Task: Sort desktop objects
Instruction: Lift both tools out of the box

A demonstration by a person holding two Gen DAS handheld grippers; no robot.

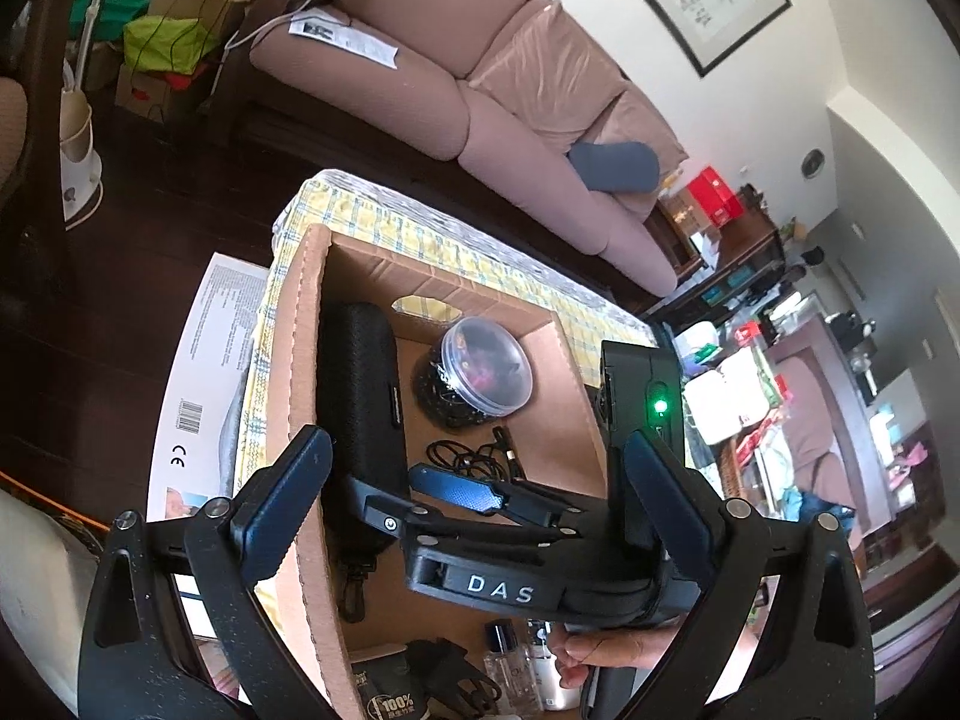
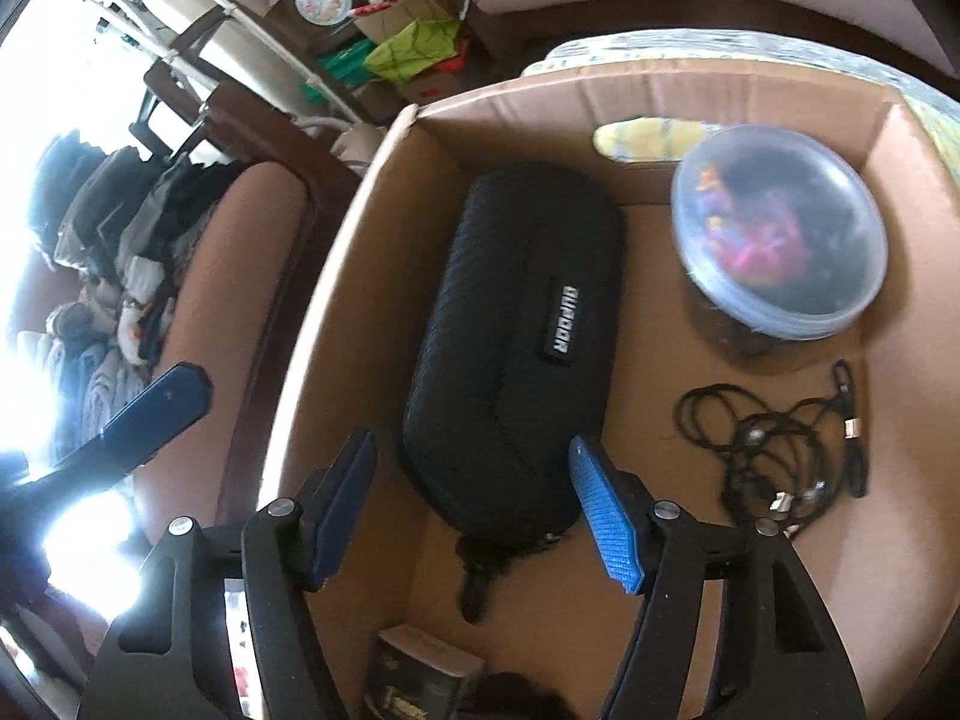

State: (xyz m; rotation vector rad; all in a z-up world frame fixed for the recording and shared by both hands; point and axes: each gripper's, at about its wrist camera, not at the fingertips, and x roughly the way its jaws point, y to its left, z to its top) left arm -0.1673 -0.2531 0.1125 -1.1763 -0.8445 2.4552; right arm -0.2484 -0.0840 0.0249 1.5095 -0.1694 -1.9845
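Daylit room, blown-out glare at left, fisheye-warped edges, slight blur

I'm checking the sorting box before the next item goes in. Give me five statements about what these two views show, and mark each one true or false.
1. The black zip case lies inside the cardboard box. True.
2. The round plastic tub has its lid off. False: a clear lid covers it.
3. The tangled black cable lies on the box floor near the tub. True.
4. The right gripper is clamped on the zip case. False: its jaws stand open above the case's near end, with nothing between the pads.
5. The left gripper holds the cable. False: it is open and empty.
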